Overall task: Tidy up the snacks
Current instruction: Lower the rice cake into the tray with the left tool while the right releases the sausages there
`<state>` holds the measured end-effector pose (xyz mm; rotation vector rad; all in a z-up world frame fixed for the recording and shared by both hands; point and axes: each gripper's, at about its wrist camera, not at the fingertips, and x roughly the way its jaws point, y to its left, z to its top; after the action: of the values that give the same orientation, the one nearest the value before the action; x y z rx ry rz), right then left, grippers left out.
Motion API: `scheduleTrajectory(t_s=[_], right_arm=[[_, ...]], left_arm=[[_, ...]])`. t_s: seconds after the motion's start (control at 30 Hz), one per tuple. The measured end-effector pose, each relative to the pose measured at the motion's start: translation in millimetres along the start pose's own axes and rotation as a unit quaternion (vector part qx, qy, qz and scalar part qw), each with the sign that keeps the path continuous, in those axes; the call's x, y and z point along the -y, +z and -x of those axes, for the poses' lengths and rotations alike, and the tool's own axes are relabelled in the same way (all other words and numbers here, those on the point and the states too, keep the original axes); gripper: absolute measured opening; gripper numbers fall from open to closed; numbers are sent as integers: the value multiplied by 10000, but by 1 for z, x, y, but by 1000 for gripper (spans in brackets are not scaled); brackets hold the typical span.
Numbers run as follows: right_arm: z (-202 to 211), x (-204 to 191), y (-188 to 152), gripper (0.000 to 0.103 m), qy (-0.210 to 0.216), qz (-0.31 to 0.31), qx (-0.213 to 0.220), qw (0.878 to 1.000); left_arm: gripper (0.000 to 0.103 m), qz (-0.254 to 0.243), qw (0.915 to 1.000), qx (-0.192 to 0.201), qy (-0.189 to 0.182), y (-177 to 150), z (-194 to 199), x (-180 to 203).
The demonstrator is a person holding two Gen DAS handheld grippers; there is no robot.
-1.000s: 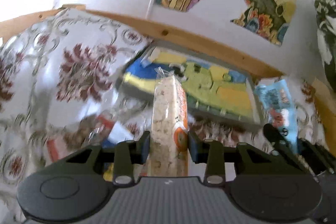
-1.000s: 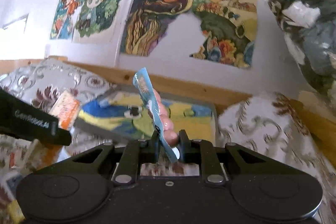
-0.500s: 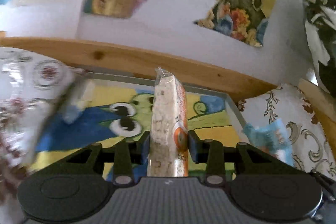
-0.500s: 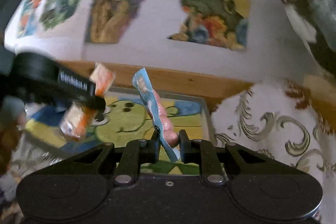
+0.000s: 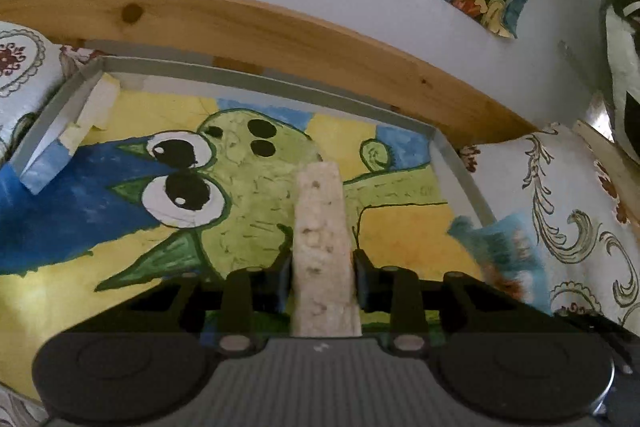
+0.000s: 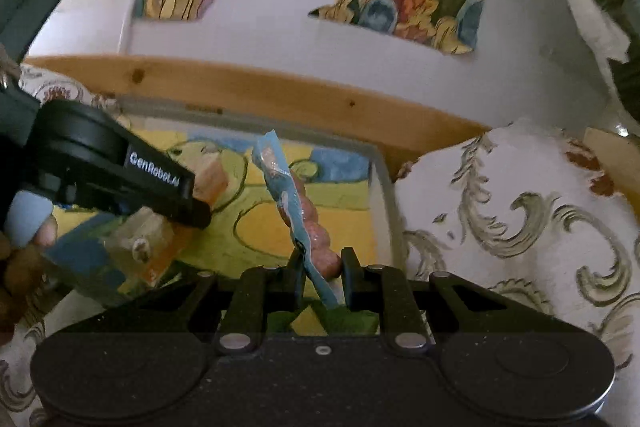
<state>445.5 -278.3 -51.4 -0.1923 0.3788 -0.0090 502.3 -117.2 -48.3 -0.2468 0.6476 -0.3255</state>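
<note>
Both snacks have moved over the tray [image 5: 64, 107], each hand-held gripper clamping one lengthwise, pointing forward: rice bar [image 5: 322, 247] left, sausage packet [image 6: 298, 211] right.

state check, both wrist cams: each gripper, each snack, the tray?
left gripper: shut on rice cake bar, over the tray
rice cake bar: wrapped, upright between the fingers, not released
right gripper: shut on blue sausage pack, over the tray's right part
blue sausage pack: sealed, held tilted, above the tray
tray: painted bottom mostly bare; no snack seen lying in it; white block leaning in its left corner
</note>
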Motion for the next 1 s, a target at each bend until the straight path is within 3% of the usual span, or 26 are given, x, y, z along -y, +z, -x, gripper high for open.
scheduleTrajectory(t_s=[0.2, 0.3, 0.37, 0.47, 0.67, 1.0], right_arm=[[-5, -5, -4, 47, 184, -150, -101, 9997], [-1, -7, -1, 61, 226, -177, -24, 9996], [4, -6, 1, 78, 314, -254, 79, 9992], [14, -5, 7, 83, 385, -322, 237, 9985], [46, 1, 21, 99, 326, -475, 575, 9967], [127, 8, 38, 102, 285, -681, 852, 9936]], left_arm=[[37, 45, 10000, 44, 35, 0, 4, -4], [54, 163, 9998, 99, 110, 1, 11, -10], [64, 227, 9995, 170, 171, 3, 17, -14], [81, 345, 9982, 391, 283, 5, 32, -17], [100, 327, 9938, 930, 509, 4, 75, -15], [103, 123, 9831, 1610, 862, -10, 173, -3]])
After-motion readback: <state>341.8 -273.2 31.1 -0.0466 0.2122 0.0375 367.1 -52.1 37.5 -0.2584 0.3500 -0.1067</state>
